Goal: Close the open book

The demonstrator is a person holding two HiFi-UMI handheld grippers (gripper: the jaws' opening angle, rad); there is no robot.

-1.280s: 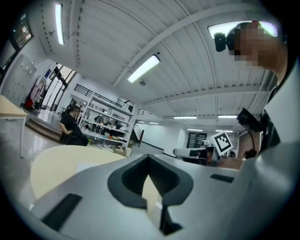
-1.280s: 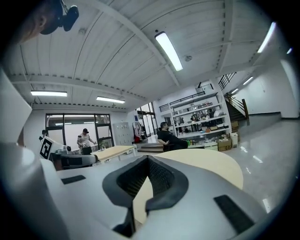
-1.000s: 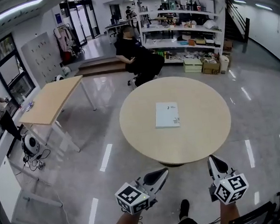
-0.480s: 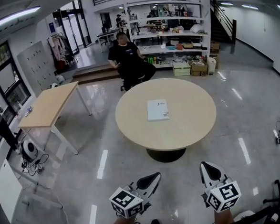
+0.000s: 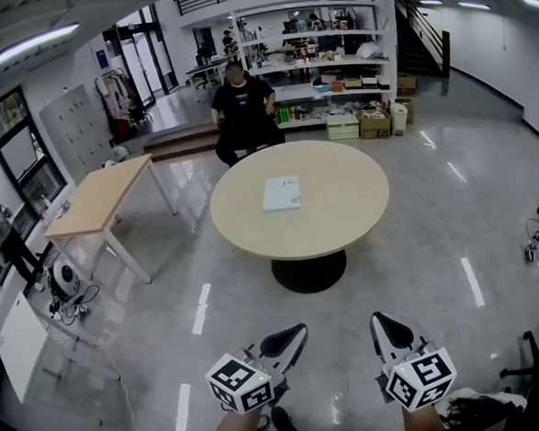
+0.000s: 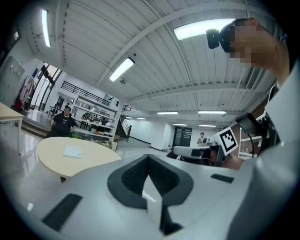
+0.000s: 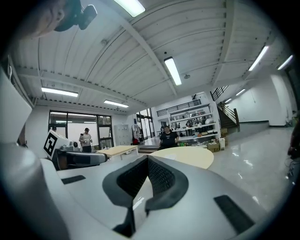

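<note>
The table (image 5: pixel 344 223) sits farther from me than 1 second ago, so I am backing away from it. The book (image 5: pixel 281 193) lies flat near the table's middle and looks closed. My left tongs (image 5: pixel 294 333) and right tongs (image 5: pixel 381 322) are both pressed together and empty, well short of the table. I judge the closing done and nothing left to grip.

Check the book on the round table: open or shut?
Shut, it seems: the book lies flat on the round table as one white rectangle, with no spread pages or centre fold, though it is far off.
</note>
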